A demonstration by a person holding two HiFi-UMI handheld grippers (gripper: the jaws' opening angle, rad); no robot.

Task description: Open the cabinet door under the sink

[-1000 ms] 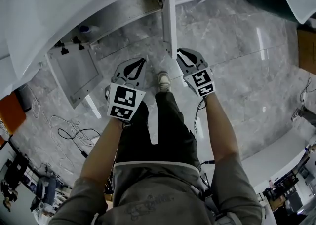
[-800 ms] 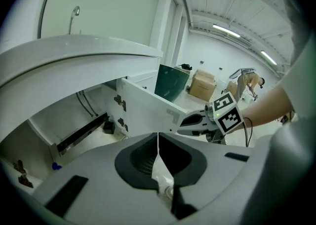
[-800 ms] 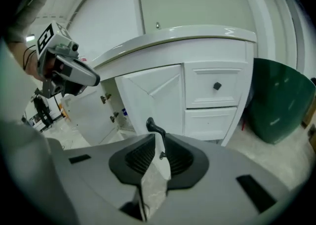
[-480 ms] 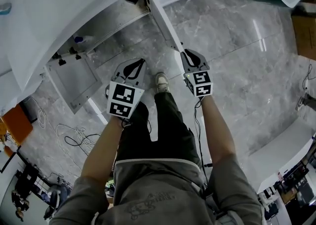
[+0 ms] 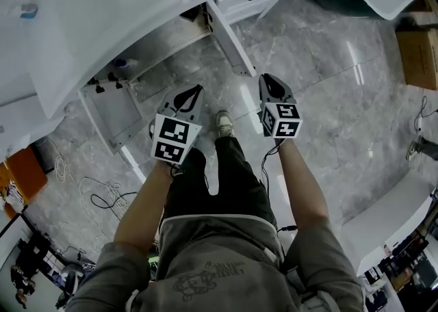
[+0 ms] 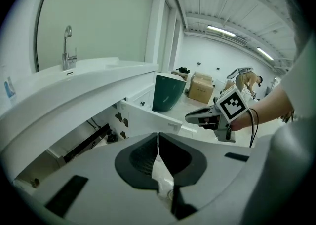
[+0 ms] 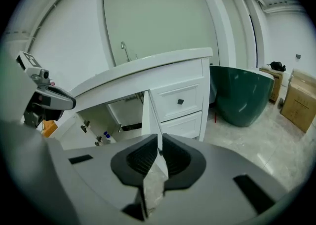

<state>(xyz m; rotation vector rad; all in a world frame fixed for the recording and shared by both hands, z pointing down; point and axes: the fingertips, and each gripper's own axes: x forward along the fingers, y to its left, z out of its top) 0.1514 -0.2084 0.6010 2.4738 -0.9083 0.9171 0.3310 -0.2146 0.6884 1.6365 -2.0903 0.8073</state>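
Under the white sink counter (image 5: 102, 23) both cabinet doors stand open. The left door (image 5: 115, 113) swings out to the left. The right door (image 5: 231, 42) points edge-on toward me and also shows in the left gripper view (image 6: 148, 118) and the right gripper view (image 7: 150, 115). My left gripper (image 5: 195, 90) hovers in front of the open cabinet, shut and empty (image 6: 158, 142). Just right of the right door's free edge is my right gripper (image 5: 267, 79), apart from the door, shut with nothing in it (image 7: 159, 145).
A drawer stack (image 7: 180, 101) sits right of the opening, and a dark green tub (image 7: 242, 95) beyond it. A blue-capped bottle (image 7: 106, 135) stands inside the cabinet. Cables (image 5: 102, 187) lie on the marble floor at left, a cardboard box (image 5: 417, 50) at right. My shoe (image 5: 224, 122) is between the grippers.
The right door has swung further open, and my right gripper now sits clear of its edge. The left gripper has barely moved.
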